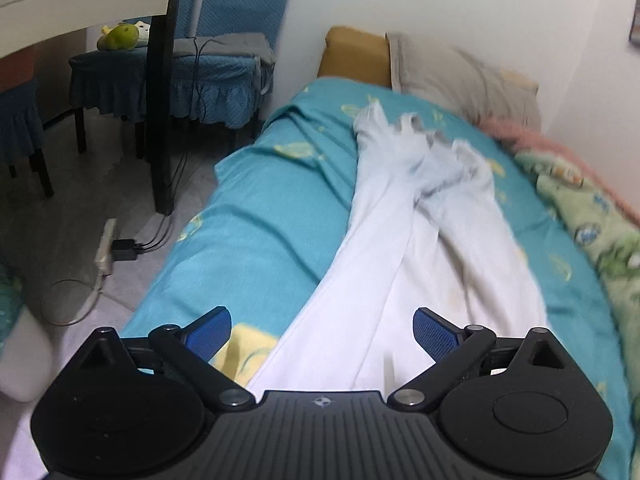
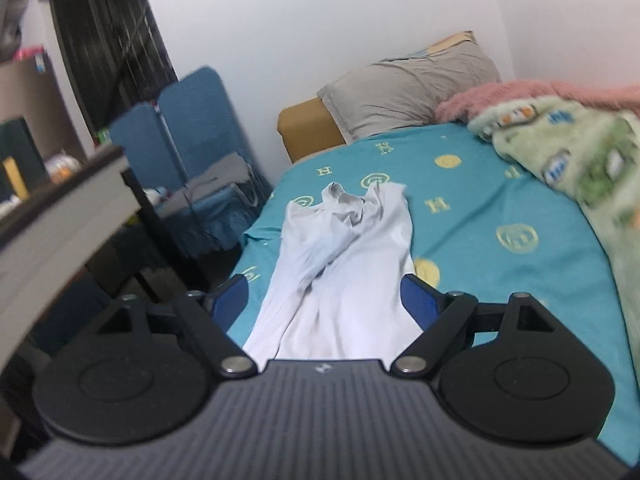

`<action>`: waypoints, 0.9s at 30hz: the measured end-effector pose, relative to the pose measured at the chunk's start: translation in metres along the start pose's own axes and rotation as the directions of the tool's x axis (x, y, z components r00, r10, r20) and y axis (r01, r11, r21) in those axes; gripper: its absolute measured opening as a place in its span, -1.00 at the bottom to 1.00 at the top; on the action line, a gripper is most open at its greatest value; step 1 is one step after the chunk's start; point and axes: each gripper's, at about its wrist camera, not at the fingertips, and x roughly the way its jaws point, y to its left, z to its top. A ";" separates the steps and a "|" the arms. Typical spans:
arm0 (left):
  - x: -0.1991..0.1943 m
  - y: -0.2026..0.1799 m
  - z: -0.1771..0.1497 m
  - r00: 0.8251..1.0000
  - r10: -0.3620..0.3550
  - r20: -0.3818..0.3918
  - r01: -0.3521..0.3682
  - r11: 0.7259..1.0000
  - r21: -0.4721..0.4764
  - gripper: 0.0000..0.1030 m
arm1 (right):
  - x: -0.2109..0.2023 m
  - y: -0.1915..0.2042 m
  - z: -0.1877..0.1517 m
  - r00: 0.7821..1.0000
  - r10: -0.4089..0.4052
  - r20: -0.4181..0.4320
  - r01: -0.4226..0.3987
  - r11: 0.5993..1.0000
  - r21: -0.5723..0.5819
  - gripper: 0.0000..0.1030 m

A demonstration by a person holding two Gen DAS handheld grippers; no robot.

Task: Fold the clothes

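A white garment (image 1: 420,240) lies stretched lengthwise on the teal bedsheet (image 1: 256,232), its crumpled far end toward the pillow. My left gripper (image 1: 322,330) is open and hovers over the garment's near end, blue pads on either side of it. The right wrist view shows the same garment (image 2: 344,264) on the sheet (image 2: 500,264). My right gripper (image 2: 324,298) is open above the garment's near end, holding nothing.
A grey pillow (image 2: 408,84) and a tan headboard block (image 2: 308,128) sit at the bed's head. A green patterned blanket (image 2: 580,160) and a pink one (image 2: 520,94) lie along the wall side. Blue-covered chairs (image 1: 180,72), a table leg (image 1: 158,120) and a power strip (image 1: 106,246) stand left of the bed.
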 end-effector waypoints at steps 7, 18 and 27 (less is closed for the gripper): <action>-0.014 0.018 -0.010 0.976 0.063 -0.209 -0.068 0.998 -0.016 0.74 | -0.043 -0.033 -0.034 0.998 0.018 -0.057 -0.014 0.998 0.068 0.64; -0.021 0.066 -0.003 0.918 0.029 -0.395 -0.125 0.968 -0.218 0.53 | -0.024 -0.075 -0.042 0.983 0.153 -0.097 -0.112 0.935 0.336 0.64; -0.019 0.083 -0.015 0.862 0.040 -0.505 -0.237 0.913 -0.332 -0.03 | -0.013 -0.105 -0.051 0.980 0.176 -0.097 -0.100 0.846 0.524 0.67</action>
